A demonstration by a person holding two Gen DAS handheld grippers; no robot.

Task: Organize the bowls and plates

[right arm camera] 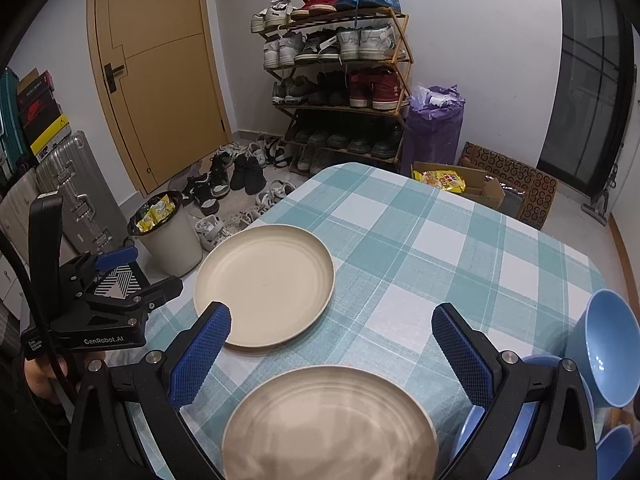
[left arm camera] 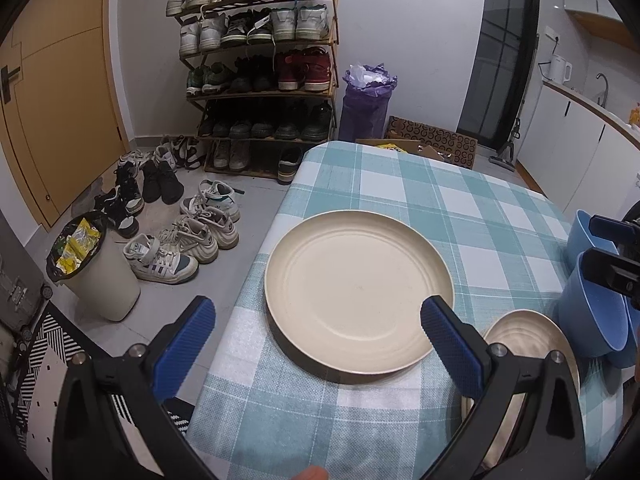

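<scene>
You face a white wall (right arm camera: 480,40) with a yellow-brown door (right arm camera: 160,80) at its left. A wooden shoe rack (right arm camera: 340,80) stands against it, loose shoes (left arm camera: 180,232) strewn over the grey floor (left arm camera: 168,304). White kitchen cabinets (left arm camera: 568,144) run along your right.

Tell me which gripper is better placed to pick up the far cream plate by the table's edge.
Left, probably. The left gripper is open with the far cream plate right between its fingers. The right gripper is open over the nearer cream plate, with the blue bowls beside it.
</scene>
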